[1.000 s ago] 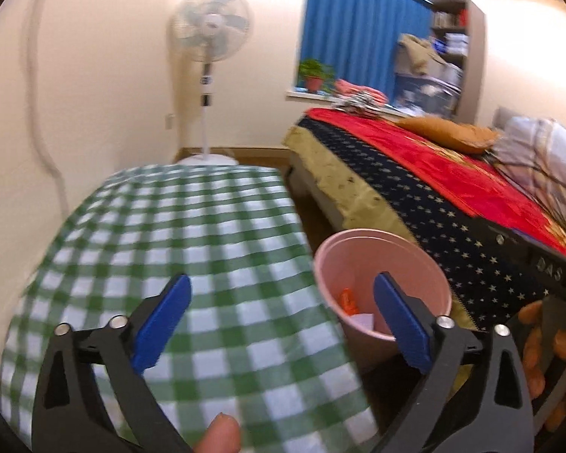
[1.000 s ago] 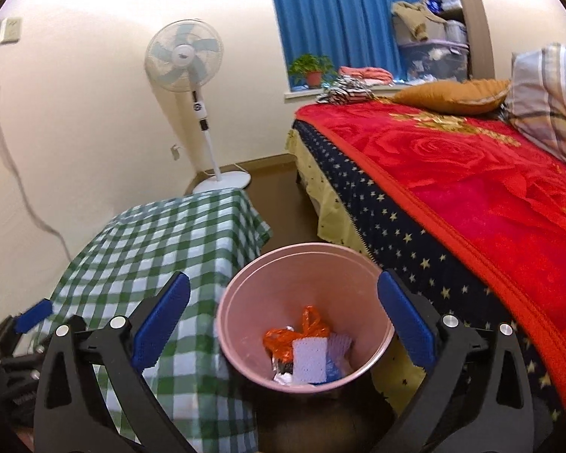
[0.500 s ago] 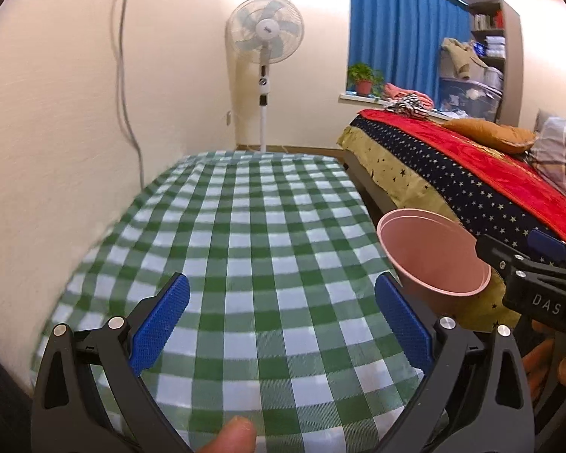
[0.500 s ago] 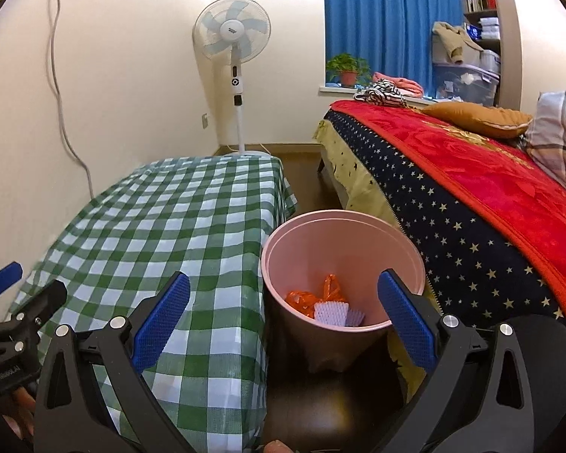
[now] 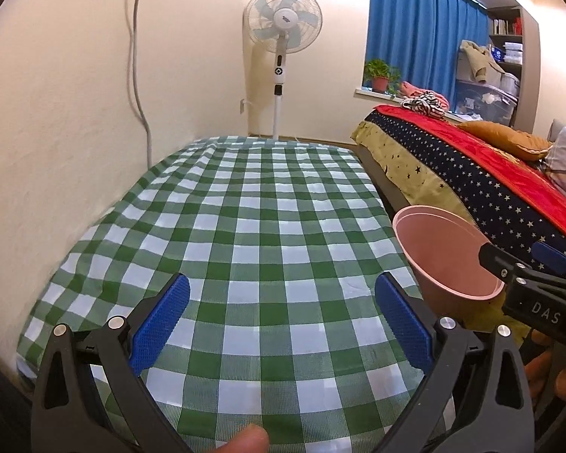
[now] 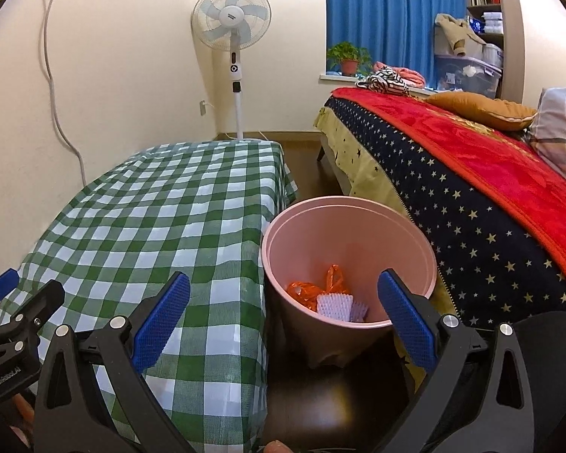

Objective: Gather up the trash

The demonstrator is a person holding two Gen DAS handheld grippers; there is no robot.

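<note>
The left black gripper with blue pads (image 5: 283, 317) and the right black gripper with blue pads (image 6: 285, 313) both gape wide, empty, side by side.

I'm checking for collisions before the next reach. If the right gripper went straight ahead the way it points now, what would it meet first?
Probably the pink bin: the open right gripper points at it, its orange and white trash showing between the fingers. Depth is hard to judge, but nothing shows in between.

- The checked bench (image 5: 253, 234) top lies bare, open to a gripper from above.
- The pink bin (image 6: 349, 256) fills the narrow gap between bench and bed (image 6: 471, 188), touching the tablecloth; its mouth is unobstructed.
</note>
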